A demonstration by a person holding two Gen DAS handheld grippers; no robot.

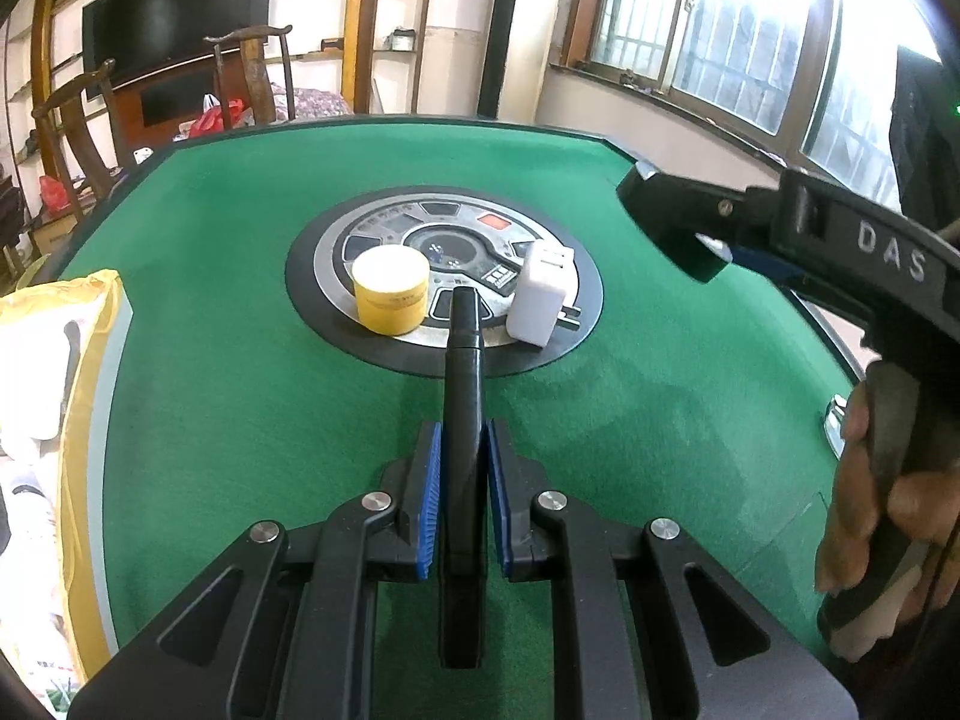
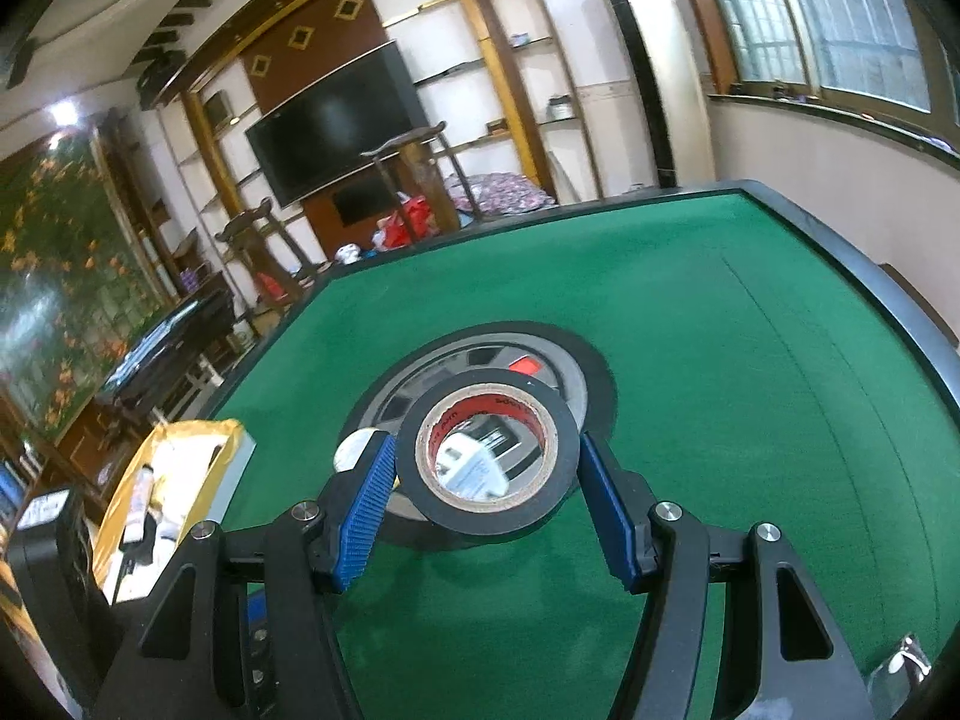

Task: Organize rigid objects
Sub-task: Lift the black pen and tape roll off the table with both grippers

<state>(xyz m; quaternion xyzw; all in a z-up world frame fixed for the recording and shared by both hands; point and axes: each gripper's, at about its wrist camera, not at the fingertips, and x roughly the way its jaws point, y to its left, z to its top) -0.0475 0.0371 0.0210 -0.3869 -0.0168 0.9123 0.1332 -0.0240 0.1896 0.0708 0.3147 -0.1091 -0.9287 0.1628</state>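
Green felt covers the counter [image 1: 240, 312], with a round grey-and-black control panel [image 1: 336, 246] set into its middle. The left gripper [image 1: 465, 468] has its blue-padded jaws closed on a slim black marker pen [image 1: 462, 396], which points forward from the jaws toward the panel. On the panel stand a short yellow cylindrical jar with a white lid [image 1: 391, 289] to the left of the pen's tip and a white plastic charger plug [image 1: 540, 294] to its right. The right gripper [image 2: 489, 480] holds a roll of black tape with a red-printed cardboard core [image 2: 489, 456] clamped between its jaws by the outer rim, held above the near edge of the panel; the white plug shows through its hole. A yellow cardboard box [image 2: 228, 438], open and holding white items, sits at the counter's left edge.
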